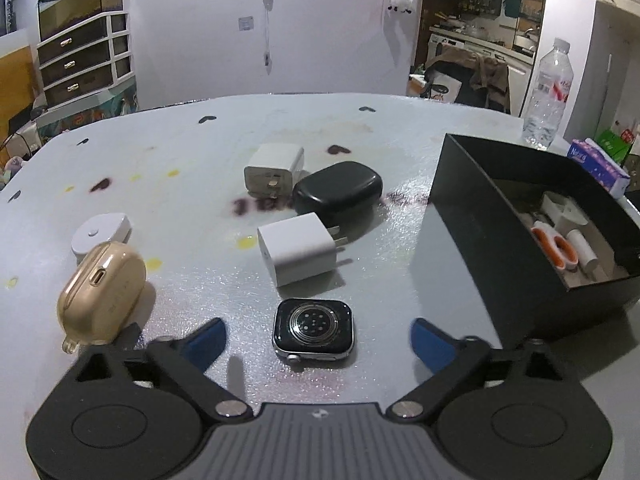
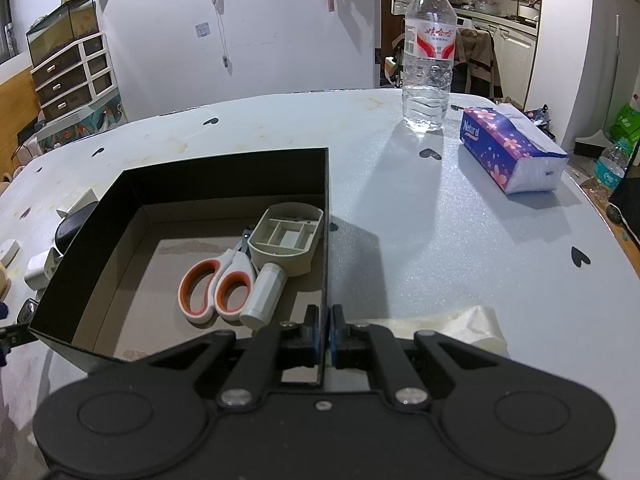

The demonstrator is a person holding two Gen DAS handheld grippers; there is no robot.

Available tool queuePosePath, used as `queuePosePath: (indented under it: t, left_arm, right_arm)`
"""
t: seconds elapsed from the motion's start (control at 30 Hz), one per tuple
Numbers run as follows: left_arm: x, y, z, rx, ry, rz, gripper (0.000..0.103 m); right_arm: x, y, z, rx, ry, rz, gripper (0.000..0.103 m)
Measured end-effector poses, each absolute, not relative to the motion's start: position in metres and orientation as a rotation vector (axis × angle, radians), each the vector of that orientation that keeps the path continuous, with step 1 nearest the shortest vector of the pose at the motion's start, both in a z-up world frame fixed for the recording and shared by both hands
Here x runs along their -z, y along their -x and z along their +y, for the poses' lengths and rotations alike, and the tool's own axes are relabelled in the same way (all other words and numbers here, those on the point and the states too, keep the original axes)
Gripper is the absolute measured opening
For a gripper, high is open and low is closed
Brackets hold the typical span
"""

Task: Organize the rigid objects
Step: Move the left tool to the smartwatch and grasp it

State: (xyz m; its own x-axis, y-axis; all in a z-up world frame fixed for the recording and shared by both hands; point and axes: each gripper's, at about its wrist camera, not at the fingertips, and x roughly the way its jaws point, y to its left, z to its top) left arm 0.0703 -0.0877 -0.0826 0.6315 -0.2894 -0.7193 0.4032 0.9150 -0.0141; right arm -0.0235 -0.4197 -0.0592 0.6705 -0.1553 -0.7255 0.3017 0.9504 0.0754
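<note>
Jaws of our left gripper [image 1: 314,340] stand wide apart on either side of the watch body [image 1: 313,331], which lies face down on the table [image 1: 192,208] between the blue pads, neither pad touching it. We judge it small, hard and fairly dense for its size, with a smooth glass back and rounded metal edges that could slip, so we would close on its two flat long sides, low and square, rather than on the corners or the side with the crown. Just beyond it sits a white charger cube [image 1: 296,250], light, stiff and flat-sided, easy to pinch; farther off are a black case [image 1: 337,193] and a second white charger [image 1: 274,170], touching each other. To the near left stands a glossy gold earbud case [image 1: 102,292], rounded and likely slick, with a white round-cornered gadget [image 1: 102,236] behind it. On the right, our right gripper [image 2: 325,332] is clamped on the near right wall of the black box [image 2: 224,172], steadying it; scissors [image 2: 218,286], a grey tray part [image 2: 286,238] and a white cylinder [image 2: 264,294] already lie inside.
</note>
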Motion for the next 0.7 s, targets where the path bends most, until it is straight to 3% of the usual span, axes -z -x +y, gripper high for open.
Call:
queuePosePath:
  t: [0.03, 0.1, 0.2, 0.7]
  left_arm:
    - [0.083, -0.071, -0.088, 0.4, -0.151, 0.801, 0.08]
    - [0.085, -0.074, -0.088, 0.405, -0.14, 0.815, 0.06]
    - [0.084, -0.076, -0.087, 0.382, -0.13, 0.81, 0.051]
    - [0.073, -0.072, -0.08, 0.356, -0.077, 0.754, 0.047]
  right_arm:
    - [0.059, 0.023, -0.42, 0.259, -0.196, 0.796, 0.005]
    - [0.06, 0.024, -0.42, 0.26, -0.196, 0.797, 0.006]
    - [0.059, 0.024, -0.42, 0.26, -0.195, 0.797, 0.006]
    - [0.06, 0.024, -0.42, 0.259, -0.197, 0.796, 0.006]
